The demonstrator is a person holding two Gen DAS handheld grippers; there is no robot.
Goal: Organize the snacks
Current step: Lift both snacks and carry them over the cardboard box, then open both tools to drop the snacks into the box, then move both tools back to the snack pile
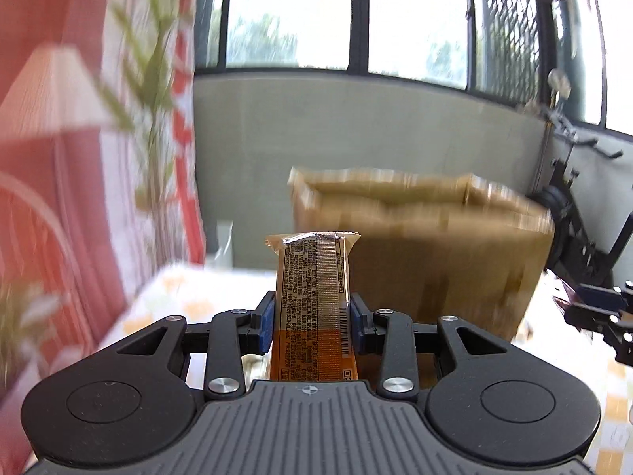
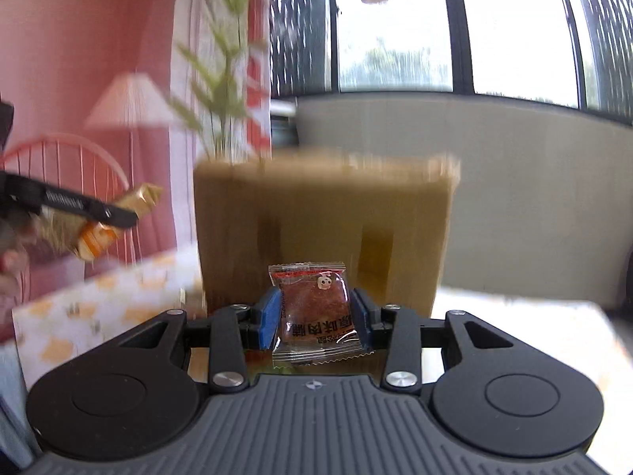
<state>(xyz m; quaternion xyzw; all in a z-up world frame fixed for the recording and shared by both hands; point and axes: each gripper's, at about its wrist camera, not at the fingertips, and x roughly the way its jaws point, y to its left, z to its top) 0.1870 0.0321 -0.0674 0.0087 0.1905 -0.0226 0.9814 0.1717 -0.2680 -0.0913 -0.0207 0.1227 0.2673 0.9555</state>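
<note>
We are holding the left gripper (image 1: 311,318) clamped on a long orange-and-tan foil-wrapped snack bar (image 1: 312,301); its blue pads (image 1: 267,326) are pressing both long edges, and the bar is sticking out forward, printed back side facing up. The right gripper (image 2: 316,316) is clamped on a small clear square sachet with a reddish-brown snack inside (image 2: 314,308), blue pads tight on both sides.

Both packets are hanging clear of the table with the white-and-yellow patterned cloth (image 1: 174,301). The open brown cardboard box (image 1: 419,245) is sitting on that table just ahead of both grippers, rim roughly level with the packets. In the right wrist view, the left gripper and its bar are showing off to the left, well apart from the box.

Progress, as we are judging it: two snacks picked, neither in the box yet. Drop-in is what's left. The box is motion-blurred, so we can't tell what's already inside, or whether more snacks are waiting on the table.

Writing: the bar is carrying dense fine print, a barcode and a QR code, none legible. The sachet is showing a red band, a small white cartoon face, and upside-down Chinese characters, probably ending in "肉脯".
</note>
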